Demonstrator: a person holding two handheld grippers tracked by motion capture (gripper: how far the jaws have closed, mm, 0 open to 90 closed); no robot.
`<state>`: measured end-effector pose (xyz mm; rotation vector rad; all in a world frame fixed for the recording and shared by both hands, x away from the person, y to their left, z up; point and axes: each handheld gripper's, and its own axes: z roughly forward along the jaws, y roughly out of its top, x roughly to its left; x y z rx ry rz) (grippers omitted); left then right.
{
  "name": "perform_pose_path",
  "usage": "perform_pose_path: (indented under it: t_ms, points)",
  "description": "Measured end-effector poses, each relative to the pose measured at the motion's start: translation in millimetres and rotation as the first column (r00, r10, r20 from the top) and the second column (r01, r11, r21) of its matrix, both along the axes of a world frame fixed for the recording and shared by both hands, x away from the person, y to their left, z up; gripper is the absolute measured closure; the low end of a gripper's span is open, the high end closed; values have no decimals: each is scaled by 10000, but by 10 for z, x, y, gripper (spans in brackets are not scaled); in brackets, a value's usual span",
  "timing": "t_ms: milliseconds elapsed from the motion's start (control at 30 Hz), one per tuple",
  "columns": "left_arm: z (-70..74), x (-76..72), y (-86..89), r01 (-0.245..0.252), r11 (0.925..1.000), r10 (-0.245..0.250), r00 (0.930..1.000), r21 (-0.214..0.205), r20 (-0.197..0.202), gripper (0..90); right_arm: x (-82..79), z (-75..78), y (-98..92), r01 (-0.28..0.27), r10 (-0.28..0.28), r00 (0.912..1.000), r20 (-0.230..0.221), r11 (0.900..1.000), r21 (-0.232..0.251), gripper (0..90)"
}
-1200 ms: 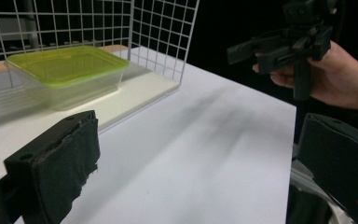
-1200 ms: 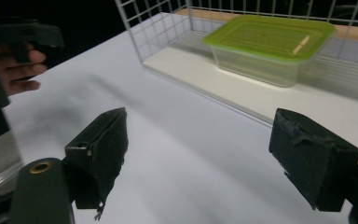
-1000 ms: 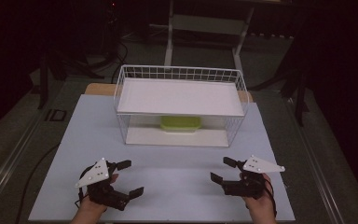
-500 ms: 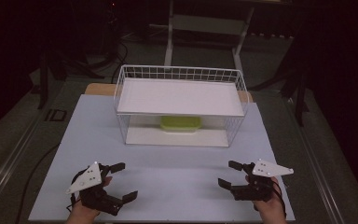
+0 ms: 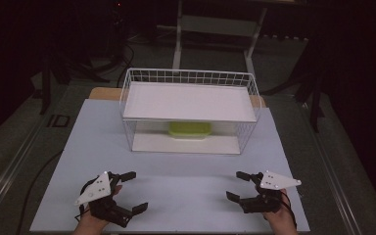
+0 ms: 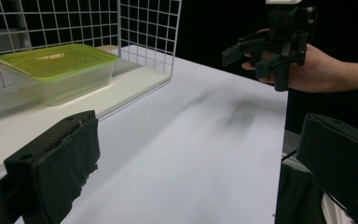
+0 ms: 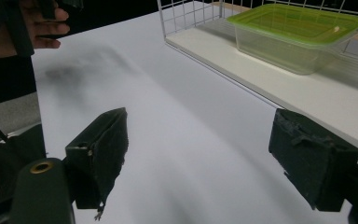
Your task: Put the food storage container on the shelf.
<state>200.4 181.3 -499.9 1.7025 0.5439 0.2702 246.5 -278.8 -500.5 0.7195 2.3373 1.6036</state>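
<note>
While both jaws stand wide and empty, the left gripper (image 5: 129, 191) and right gripper (image 5: 236, 185) hover near the table edge; the green-lidded clear plastic box (image 5: 190, 130) sits well ahead between them, inside the white wire basket (image 5: 127, 93).

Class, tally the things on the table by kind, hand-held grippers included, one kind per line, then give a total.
Wire shelf rack: 1
Green-lidded clear container: 1
Hand-held grippers: 2, left hand-held gripper and right hand-held gripper, both open
Total: 4
</note>
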Motion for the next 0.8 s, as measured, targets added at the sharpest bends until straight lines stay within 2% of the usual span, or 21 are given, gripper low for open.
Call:
perform_pose_path:
  t_ms: [100,200,267,367,467,600,800]
  points:
    - [-6,11,-9,16,9999,-20,9996,162,268,1,11,-21,14,-31,30,10000,-70,10000,-47,196]
    - [-24,25,-10,15,9997,-22,9996,238,290,1,15,-37,25,-31,31,10000,-44,9999,-147,190]
    - [-73,44,-11,-4,9996,2,10000,276,67,2,21,-75,48,-15,13,10000,-38,9994,-352,174]
    - [-100,59,-14,-82,9991,82,10000,415,10,1,38,-95,51,90,-98,9995,-292,9996,-252,149]
    - [-131,68,-24,-178,9976,182,9998,668,-52,1,45,-99,35,277,-286,9990,-341,9993,-261,149]
    - [-172,90,-38,-302,9954,327,9991,912,-257,2,71,-138,16,565,-587,9968,-543,9975,-421,150]
    - [-201,112,-33,-425,9951,467,9978,893,-461,1,84,-171,11,630,-658,9965,-506,9965,-548,150]
